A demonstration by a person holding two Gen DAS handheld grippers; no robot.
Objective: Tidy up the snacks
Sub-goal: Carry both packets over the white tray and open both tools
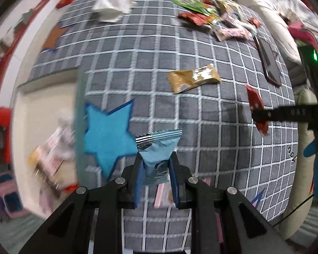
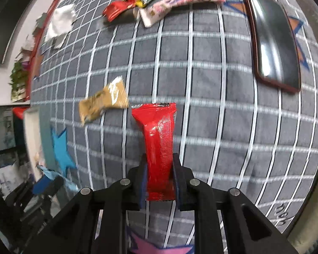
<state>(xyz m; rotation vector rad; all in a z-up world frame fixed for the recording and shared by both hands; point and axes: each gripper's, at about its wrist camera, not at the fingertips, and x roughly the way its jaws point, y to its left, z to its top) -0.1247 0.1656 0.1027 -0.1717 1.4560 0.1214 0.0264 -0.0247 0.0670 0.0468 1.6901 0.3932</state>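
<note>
My left gripper (image 1: 155, 165) is shut on a light blue snack packet (image 1: 158, 148) with a silver crimped end, held above a grey checked mat (image 1: 159, 74). My right gripper (image 2: 160, 165) is shut on a red snack packet (image 2: 159, 139) that stands up between the pads. In the left wrist view the right gripper's finger and its red packet (image 1: 256, 110) show at the right edge. A gold wrapper (image 1: 194, 77) lies flat on the mat, and the same gold wrapper (image 2: 103, 103) appears left of the red packet. A heap of mixed snacks (image 1: 209, 12) sits at the mat's far side.
A dark phone (image 2: 273, 40) in a red case lies on the mat at the right. A crumpled white wrapper (image 1: 114, 4) rests near the far left corner. Blue star (image 1: 108, 135) is printed on the mat. Left of the mat's edge is a cream box (image 1: 46, 139) holding packets.
</note>
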